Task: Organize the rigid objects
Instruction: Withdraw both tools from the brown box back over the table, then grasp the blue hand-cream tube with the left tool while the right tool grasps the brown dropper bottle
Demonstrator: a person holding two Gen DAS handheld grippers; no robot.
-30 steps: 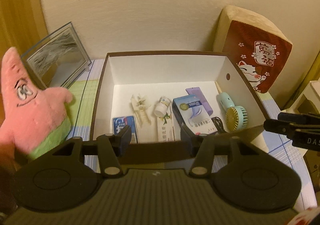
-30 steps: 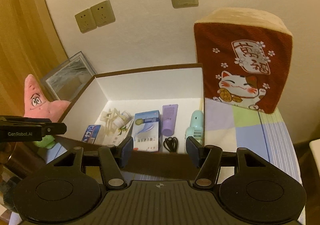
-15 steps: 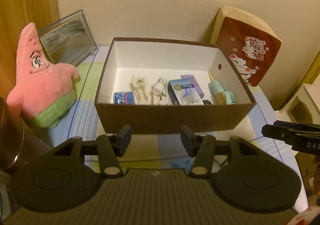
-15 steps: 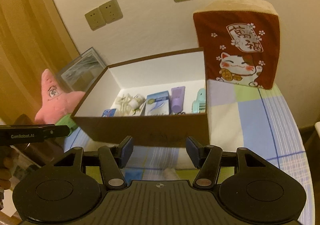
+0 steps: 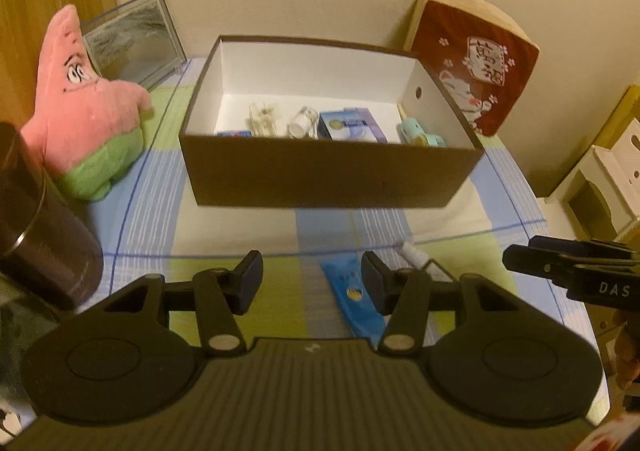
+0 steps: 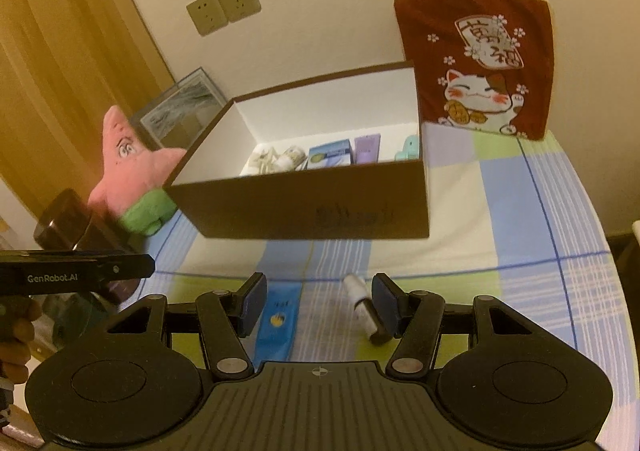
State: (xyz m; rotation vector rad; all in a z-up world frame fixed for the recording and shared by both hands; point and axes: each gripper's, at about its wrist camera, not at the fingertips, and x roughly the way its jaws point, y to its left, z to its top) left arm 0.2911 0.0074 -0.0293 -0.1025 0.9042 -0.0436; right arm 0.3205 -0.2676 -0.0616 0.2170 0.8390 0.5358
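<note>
A brown box (image 5: 328,175) (image 6: 304,207) with a white inside stands on the checked cloth. It holds several small items, among them a blue carton (image 5: 348,127) (image 6: 330,155) and a mint fan (image 5: 420,135). In front of the box lie a blue tube (image 5: 354,293) (image 6: 278,321) and a small white-and-black tube (image 5: 414,255) (image 6: 364,307). My left gripper (image 5: 312,281) hovers open above the cloth, the blue tube by its right finger. My right gripper (image 6: 318,301) is open too, with both tubes lying below between its fingers.
A pink star plush (image 5: 84,107) (image 6: 136,167) and a framed picture (image 5: 132,35) stand left of the box. A dark cylinder (image 5: 40,227) is at near left. A red cat cushion (image 5: 476,59) (image 6: 480,59) leans on the wall at right. A hand (image 6: 16,335) holds the left gripper.
Both grippers have drawn back from the box, which now looks smaller and farther. The two tubes on the cloth have come into view. Both jaws stay equally wide.
</note>
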